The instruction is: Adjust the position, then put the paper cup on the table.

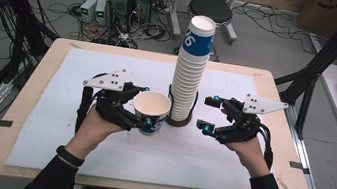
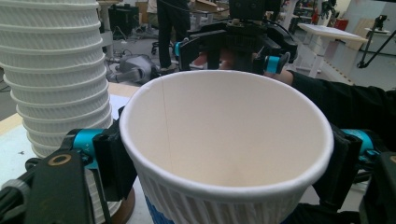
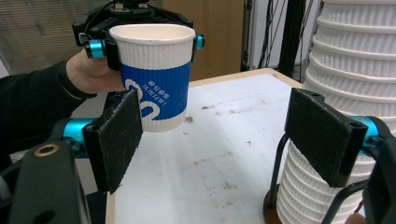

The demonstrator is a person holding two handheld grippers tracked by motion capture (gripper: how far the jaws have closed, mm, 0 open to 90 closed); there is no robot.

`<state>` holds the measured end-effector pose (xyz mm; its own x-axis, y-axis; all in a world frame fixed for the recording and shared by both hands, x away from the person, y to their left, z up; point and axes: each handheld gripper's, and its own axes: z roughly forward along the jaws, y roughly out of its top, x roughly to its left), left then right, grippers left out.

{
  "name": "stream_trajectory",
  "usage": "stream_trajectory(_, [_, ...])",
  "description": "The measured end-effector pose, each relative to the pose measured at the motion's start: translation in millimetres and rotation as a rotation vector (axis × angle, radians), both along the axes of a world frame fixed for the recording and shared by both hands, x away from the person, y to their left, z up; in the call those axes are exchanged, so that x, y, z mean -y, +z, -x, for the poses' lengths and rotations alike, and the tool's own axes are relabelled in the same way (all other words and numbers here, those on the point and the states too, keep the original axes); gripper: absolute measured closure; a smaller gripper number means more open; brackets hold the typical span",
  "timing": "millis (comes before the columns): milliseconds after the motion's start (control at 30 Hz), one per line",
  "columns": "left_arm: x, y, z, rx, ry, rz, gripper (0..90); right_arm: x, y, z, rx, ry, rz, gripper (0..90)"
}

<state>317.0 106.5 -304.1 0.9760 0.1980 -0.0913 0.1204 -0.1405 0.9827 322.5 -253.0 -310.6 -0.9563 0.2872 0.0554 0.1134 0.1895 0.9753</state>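
Wearing black long sleeves [image 1: 50, 178] on both arms, with a black band [image 1: 69, 155] around the left wrist. Carrying a left gripper [image 1: 139, 111] and a right gripper [image 1: 209, 114], each built of black frame parts and black cables [image 1: 267, 139]. Showing bright blue round knobs [image 1: 147, 122] near the jaw tips. Bearing a pale grey three-cornered plate [image 1: 106, 80] on top of each, dotted with small dark screw holes. Showing flat black jaws faced with rough dark pads [image 3: 120, 135], blue collars behind them, and a brass-coloured ring [image 3: 45, 150] in the black housing.
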Motion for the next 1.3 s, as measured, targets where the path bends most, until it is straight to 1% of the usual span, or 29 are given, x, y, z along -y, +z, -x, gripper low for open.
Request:
stream_trajectory(133, [0.8, 1.6, 1.1, 0.009, -0.004, 0.001, 23.4, 1.7, 1.1, 0.9, 0.004, -0.001, -0.005, 19.5])
stream_trajectory(200, [0.8, 2.2, 1.8, 0.007, -0.003, 0.002, 23.4, 2.4, 1.6, 1.0, 0.009, -0.008, -0.004, 19.5])
stream_trajectory(300, [0.6, 2.7, 1.9, 0.009, -0.003, 0.004, 23.4, 4.1, 2.3, 1.2, 0.006, -0.011, -0.005, 19.5])
stream_trajectory(500, [-2.1, 4.2, 2.0, 0.013, 0.005, 0.009, 23.4, 7.2, 3.3, 0.3, 0.016, -0.020, -0.008, 19.5])
stream_trajectory(667, [-5.8, 5.1, 2.6, 0.024, 0.020, 0.001, 23.4, 10.2, 3.9, -0.9, 0.012, -0.029, -0.014, 19.5])
stream_trajectory(833, [-12.7, 5.6, 1.2, 0.037, 0.056, -0.013, 23.4, 12.7, 4.4, -1.9, 0.012, -0.037, -0.021, 19.5])
stream_trajectory(967, [-21.4, 5.8, -1.1, 0.053, 0.095, -0.021, 23.4, 14.6, 4.7, -3.0, 0.014, -0.045, -0.019, 19.5])
stream_trajectory(1067, [-28.5, 5.0, -3.2, 0.058, 0.129, -0.021, 23.4, 16.2, 4.6, -4.3, 0.013, -0.055, -0.019, 19.5])
stream_trajectory(1200, [-37.0, 3.4, -5.4, 0.067, 0.155, -0.024, 23.4, 17.8, 4.4, -5.8, 0.010, -0.061, -0.021, 19.5])
stream_trajectory(1233, [-39.8, 2.7, -6.1, 0.069, 0.171, -0.028, 23.4, 18.0, 4.4, -6.0, 0.009, -0.063, -0.022, 19.5])
stream_trajectory(1267, [-41.3, 2.3, -6.6, 0.070, 0.174, -0.027, 23.4, 18.7, 4.3, -7.0, 0.013, -0.065, -0.023, 19.5])
stream_trajectory(1300, [-43.1, 1.7, -7.1, 0.067, 0.181, -0.024, 23.4, 18.9, 4.3, -7.0, 0.008, -0.065, -0.023, 19.6])
